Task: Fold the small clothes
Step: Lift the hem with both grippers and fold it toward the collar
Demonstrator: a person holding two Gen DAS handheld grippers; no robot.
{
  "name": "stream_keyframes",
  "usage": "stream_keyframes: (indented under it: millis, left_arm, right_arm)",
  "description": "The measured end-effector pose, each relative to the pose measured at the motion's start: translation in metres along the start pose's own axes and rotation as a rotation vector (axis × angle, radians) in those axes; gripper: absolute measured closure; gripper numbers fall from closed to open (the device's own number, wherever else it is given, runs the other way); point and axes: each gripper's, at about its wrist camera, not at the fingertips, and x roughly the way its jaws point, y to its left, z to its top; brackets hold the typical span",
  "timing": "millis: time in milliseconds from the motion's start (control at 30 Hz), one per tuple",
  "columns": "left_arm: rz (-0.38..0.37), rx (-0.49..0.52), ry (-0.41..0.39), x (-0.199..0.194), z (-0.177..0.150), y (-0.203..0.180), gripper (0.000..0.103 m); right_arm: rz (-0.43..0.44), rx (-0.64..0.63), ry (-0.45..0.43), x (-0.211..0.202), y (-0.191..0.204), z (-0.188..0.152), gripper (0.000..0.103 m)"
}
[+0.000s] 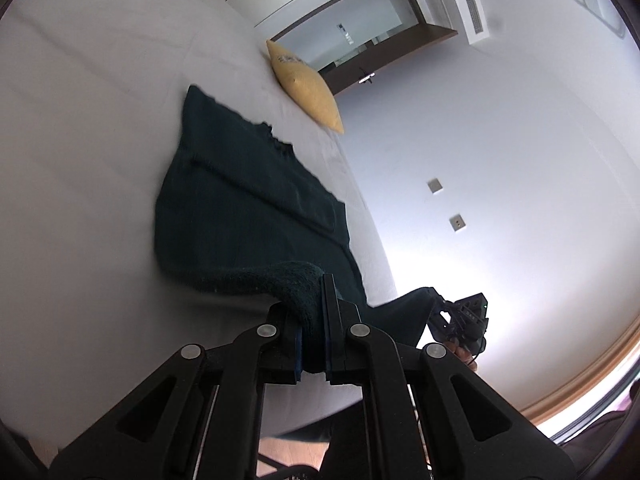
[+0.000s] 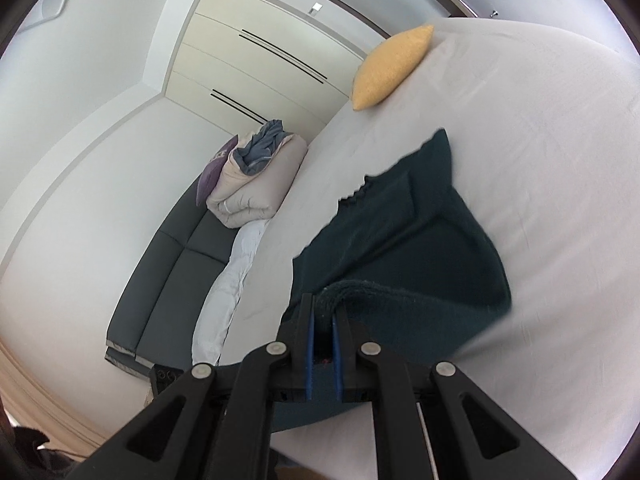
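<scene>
A dark green knitted garment (image 1: 240, 200) lies on the white bed sheet (image 1: 80, 140), its near hem lifted off the bed. My left gripper (image 1: 312, 312) is shut on one corner of that hem. My right gripper (image 2: 323, 312) is shut on the other corner of the same garment (image 2: 420, 232). The right gripper also shows in the left wrist view (image 1: 464, 320), low at the right with cloth hanging from it. The garment's far edge rests flat on the sheet (image 2: 540, 140).
A yellow cushion (image 1: 306, 88) lies at the far edge of the bed; it also shows in the right wrist view (image 2: 390, 66). A grey sofa (image 2: 180, 256) with folded bedding (image 2: 256, 176) stands beside the bed. A white wall (image 1: 500, 160) lies beyond.
</scene>
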Motion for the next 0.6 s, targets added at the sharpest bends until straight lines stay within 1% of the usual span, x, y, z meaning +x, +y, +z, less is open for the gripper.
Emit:
stream_keyframes:
  millis: [133,167,300,367,500,600]
  left_arm:
    - [0.004,0.013,-0.02,0.014,0.032,0.0,0.098]
    - [0.011,0.015,-0.026,0.02,0.044,0.001,0.098]
    - [0.008,-0.016,-0.043,0.041,0.084,0.012,0.098]
    - [0.009,-0.037,-0.048,0.056,0.107,0.02,0.098]
    - [0.049,-0.041,-0.046,0.09,0.153,0.032,0.098]
    - [0.064,-0.076,-0.041,0.117,0.183,0.048,0.098]
  right_arm:
    - [-0.015,0.021,-0.024,0.022,-0.005,0.03,0.094]
    - [-0.026,0.025,-0.027,0.03,-0.007,0.04,0.094]
    - [-0.067,0.046,-0.039,0.06,-0.018,0.071,0.094]
    - [-0.088,0.057,-0.044,0.076,-0.024,0.087,0.094]
    - [-0.125,0.081,-0.051,0.108,-0.04,0.117,0.094]
    - [-0.16,0.1,-0.057,0.126,-0.053,0.135,0.094]
